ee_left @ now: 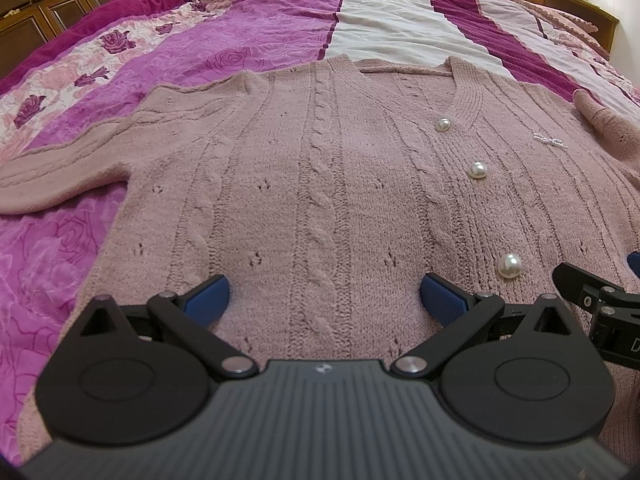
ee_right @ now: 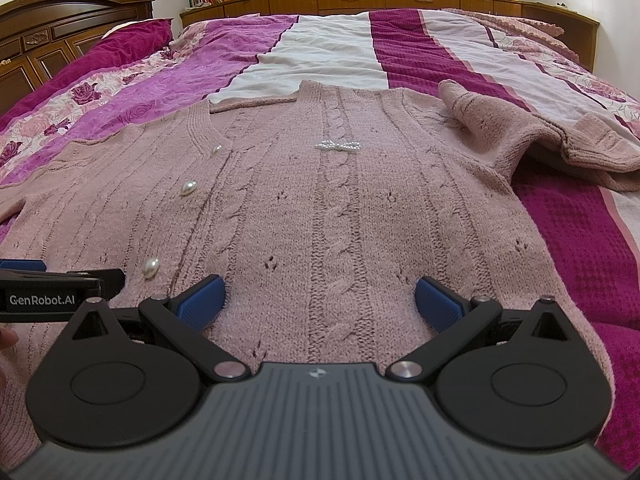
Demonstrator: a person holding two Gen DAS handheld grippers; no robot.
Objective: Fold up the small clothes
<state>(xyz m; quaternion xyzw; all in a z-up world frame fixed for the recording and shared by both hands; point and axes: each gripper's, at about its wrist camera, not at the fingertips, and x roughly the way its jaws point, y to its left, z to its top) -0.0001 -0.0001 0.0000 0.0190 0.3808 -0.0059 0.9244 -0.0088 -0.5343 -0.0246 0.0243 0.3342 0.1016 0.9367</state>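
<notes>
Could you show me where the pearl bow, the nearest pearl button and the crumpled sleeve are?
pearl bow (ee_right: 338, 145), right wrist view, its middle knot.
nearest pearl button (ee_left: 509, 266), left wrist view, its round face.
crumpled sleeve (ee_right: 480, 120), right wrist view, its raised fold.

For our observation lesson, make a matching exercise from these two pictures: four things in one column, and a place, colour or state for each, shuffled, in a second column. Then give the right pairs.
Column one:
1. cardigan
2. pearl buttons
3. right sleeve
4. left tongs

Column two:
A. open, holding nothing
B. crumpled in a heap at the garment's side
C. spread flat on the bedspread, front up
D. shiny white, in a row below the V-neck

Pairs: 1-C, 2-D, 3-B, 4-A
</notes>
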